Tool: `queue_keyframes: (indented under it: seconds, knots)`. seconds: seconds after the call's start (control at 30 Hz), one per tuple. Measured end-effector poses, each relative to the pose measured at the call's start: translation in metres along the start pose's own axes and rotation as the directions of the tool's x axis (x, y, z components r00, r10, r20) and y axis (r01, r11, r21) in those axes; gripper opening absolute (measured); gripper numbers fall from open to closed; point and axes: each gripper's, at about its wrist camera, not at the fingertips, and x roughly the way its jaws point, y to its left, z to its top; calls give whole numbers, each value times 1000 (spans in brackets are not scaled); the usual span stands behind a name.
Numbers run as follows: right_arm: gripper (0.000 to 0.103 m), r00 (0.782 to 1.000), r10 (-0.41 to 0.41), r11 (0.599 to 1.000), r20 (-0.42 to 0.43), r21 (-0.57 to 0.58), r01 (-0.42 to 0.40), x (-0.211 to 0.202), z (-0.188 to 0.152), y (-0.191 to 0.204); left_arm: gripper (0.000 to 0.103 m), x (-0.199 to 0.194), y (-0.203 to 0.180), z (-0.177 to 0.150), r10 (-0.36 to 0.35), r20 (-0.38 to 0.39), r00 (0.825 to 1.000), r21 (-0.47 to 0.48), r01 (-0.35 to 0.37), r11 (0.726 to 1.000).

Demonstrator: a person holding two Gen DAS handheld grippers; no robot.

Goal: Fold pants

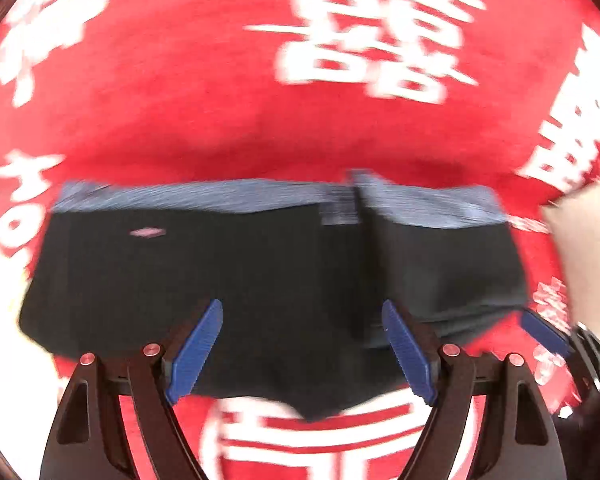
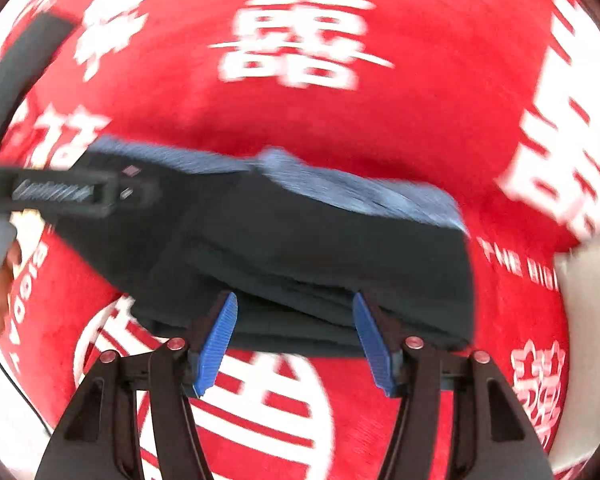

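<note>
Here both claws, left claw (image 1: 302, 312) and right claw (image 2: 294, 304), hover spread wide above the folded pants (image 1: 260, 264).

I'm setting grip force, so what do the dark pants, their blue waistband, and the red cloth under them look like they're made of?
Dark pants: soft matte knit, probably cotton jersey; they lie in limp folded layers without shine. Blue waistband: apparently ribbed elastic, with fine lines along it, though blur limits certainty. Red cloth: short-pile, velvety fabric with white printed characters; its surface looks faintly fuzzy.
</note>
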Motion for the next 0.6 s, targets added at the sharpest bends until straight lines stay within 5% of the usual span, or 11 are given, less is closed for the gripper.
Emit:
queue_keyframes:
  seconds: [0.13, 0.17, 0.2, 0.23, 0.27, 0.5, 0.6]
  knots:
    - [64, 998, 4, 992, -66, 124, 4, 21, -6, -57, 82, 22, -40, 4, -23, -40, 999, 63, 26, 998]
    - [64, 997, 9, 991, -72, 136, 1, 20, -7, -63, 74, 27, -41, 6, -29, -42, 999, 61, 31, 998]
    - [64, 997, 20, 987, -78, 163, -7, 24, -9, -70, 62, 30, -45, 7, -42, -47, 998, 53, 45, 998]
    - [64, 996, 30, 983, -80, 183, -15, 24, -11, -75, 27, 37, -46, 9, -63, -70, 996, 43, 66, 997]
    - [62, 996, 38, 981, -81, 194, -22, 23, -14, -77, 13, 46, -48, 9, -48, -108, 993, 33, 51, 998]
    - [52, 989, 100, 967, -109, 246, -71, 18, -27, -90, 5, 63, -50, -25, 47, -168, 985, 59, -38, 998]
    - [52, 986, 120, 962, -115, 259, -87, 23, -33, -95, 5, 57, -52, -36, 66, -130, 989, 83, -56, 995]
